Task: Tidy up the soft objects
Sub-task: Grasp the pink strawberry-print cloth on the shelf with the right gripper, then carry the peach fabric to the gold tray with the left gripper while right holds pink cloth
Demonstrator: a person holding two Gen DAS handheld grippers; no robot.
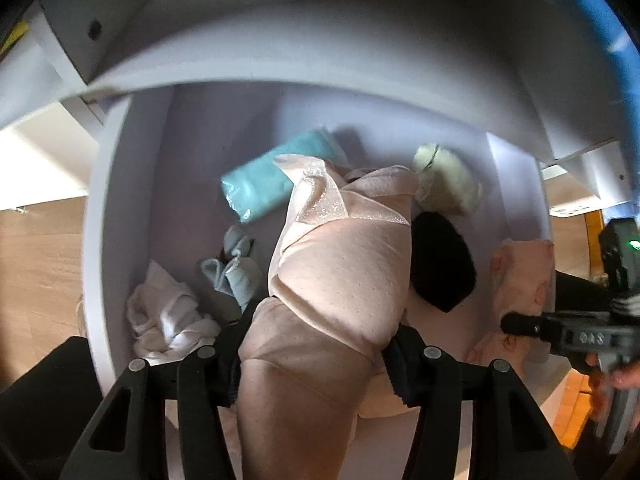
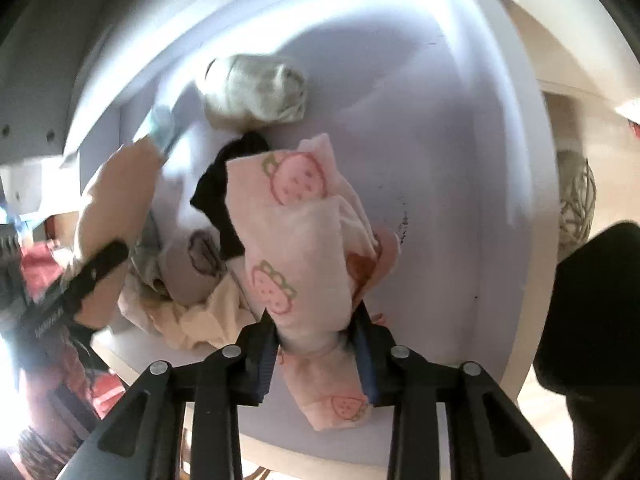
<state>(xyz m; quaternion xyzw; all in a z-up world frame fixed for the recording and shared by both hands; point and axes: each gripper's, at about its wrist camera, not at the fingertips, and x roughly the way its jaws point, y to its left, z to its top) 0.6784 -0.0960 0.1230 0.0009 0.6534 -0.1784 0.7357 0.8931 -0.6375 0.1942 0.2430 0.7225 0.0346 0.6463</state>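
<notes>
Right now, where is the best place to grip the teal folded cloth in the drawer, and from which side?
Probably the teal folded cloth is best pinched from above across its narrow width, near its exposed lower-left end. It lies flat as a long bundle, and the peach garment covers its other end.

Matt dotted beige cloth, strawberry-print cotton, smooth white drawer

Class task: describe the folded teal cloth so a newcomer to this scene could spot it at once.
Find the white drawer holding soft items. Toward its back, beyond the pale pink garment, lies the teal cloth. It is the only blue-green piece, neatly folded.
</notes>
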